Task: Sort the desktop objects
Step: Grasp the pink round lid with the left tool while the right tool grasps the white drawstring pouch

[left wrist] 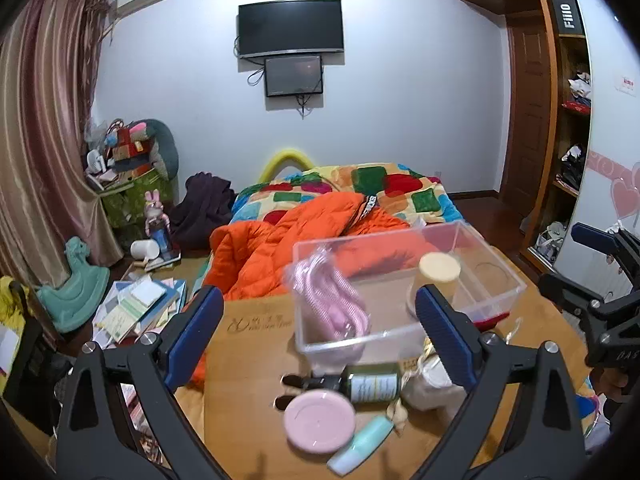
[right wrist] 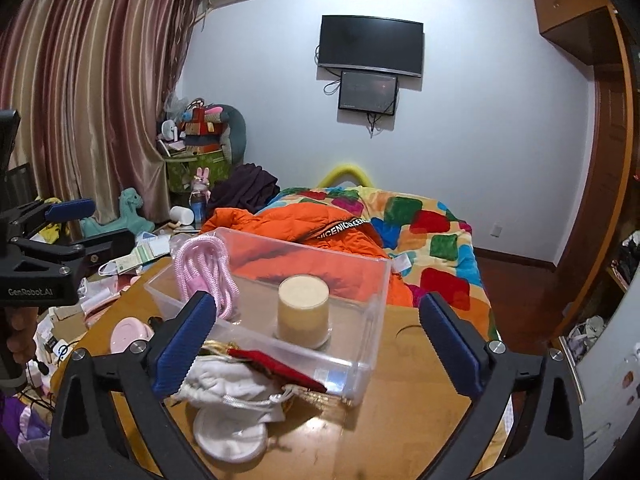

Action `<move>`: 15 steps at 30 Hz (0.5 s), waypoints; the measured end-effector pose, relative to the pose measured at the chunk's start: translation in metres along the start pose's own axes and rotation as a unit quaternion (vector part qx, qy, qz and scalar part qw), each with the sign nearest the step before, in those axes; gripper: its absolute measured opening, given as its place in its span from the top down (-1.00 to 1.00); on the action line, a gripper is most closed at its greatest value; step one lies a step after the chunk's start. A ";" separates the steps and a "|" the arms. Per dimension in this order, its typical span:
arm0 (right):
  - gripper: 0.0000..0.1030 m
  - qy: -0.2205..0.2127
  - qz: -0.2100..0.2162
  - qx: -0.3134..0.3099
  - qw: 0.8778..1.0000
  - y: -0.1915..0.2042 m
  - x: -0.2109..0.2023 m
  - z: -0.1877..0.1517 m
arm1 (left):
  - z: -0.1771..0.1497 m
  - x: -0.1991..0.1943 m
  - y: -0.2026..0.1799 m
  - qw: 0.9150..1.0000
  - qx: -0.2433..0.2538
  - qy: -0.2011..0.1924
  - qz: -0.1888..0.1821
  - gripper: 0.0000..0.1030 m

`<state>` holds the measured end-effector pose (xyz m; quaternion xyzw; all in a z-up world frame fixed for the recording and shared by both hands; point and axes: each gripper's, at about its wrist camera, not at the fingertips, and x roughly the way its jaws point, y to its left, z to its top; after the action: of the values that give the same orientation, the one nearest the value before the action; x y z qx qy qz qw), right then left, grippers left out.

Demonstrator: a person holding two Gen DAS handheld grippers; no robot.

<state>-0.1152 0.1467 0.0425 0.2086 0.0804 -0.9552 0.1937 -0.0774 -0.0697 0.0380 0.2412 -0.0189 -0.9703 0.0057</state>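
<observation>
Both grippers, left gripper (left wrist: 320,340) and right gripper (right wrist: 320,344), hang released between picks; clear bin (right wrist: 372,364) mid-counter already holds pink cord (right wrist: 208,276) and jar (right wrist: 303,312), so next comes grasping the green bottle (left wrist: 372,382) near the counter's front edge.

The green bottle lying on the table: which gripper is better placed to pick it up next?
The left gripper. Its open jaws sit just above the green bottle, beside the pink round case. The right gripper is also open, but it faces the white pouch and the clear box.
</observation>
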 end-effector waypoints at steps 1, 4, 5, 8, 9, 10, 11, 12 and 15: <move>-0.98 0.001 0.000 0.004 1.000 0.001 -0.002 -0.003 | -0.004 -0.002 0.003 1.000 -0.002 0.002 0.002 -0.90; -0.98 0.008 0.005 0.022 1.000 0.002 -0.005 -0.012 | -0.016 -0.006 0.010 1.000 -0.006 0.010 0.013 -0.90; -0.98 0.011 0.006 0.028 1.000 0.003 -0.006 -0.015 | -0.020 -0.006 0.012 1.000 -0.007 0.013 0.015 -0.90; -0.99 0.023 0.005 0.039 0.999 0.005 -0.004 -0.026 | -0.036 -0.007 0.016 1.000 -0.011 0.026 0.012 -0.90; -0.99 0.029 0.005 0.042 0.999 0.007 -0.003 -0.030 | -0.040 -0.005 0.016 0.999 -0.012 0.030 0.011 -0.90; -0.99 0.035 0.006 0.044 0.998 0.009 -0.002 -0.034 | -0.046 -0.004 0.017 0.999 -0.013 0.034 0.008 -0.90; -0.99 0.042 0.008 0.046 0.998 0.011 0.000 -0.038 | -0.050 -0.002 0.016 0.999 -0.014 0.037 0.007 -0.90; -0.99 0.046 0.011 0.048 0.998 0.012 0.001 -0.040 | -0.054 0.000 0.017 0.999 -0.013 0.041 0.005 -0.90; -0.99 0.062 0.019 0.055 0.996 0.019 0.005 -0.052 | -0.067 0.007 0.015 0.999 -0.010 0.052 0.001 -0.90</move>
<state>-0.0928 0.1401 -0.0078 0.2788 0.0360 -0.9398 0.1944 -0.0525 -0.0869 -0.0236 0.2913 -0.0094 -0.9565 0.0099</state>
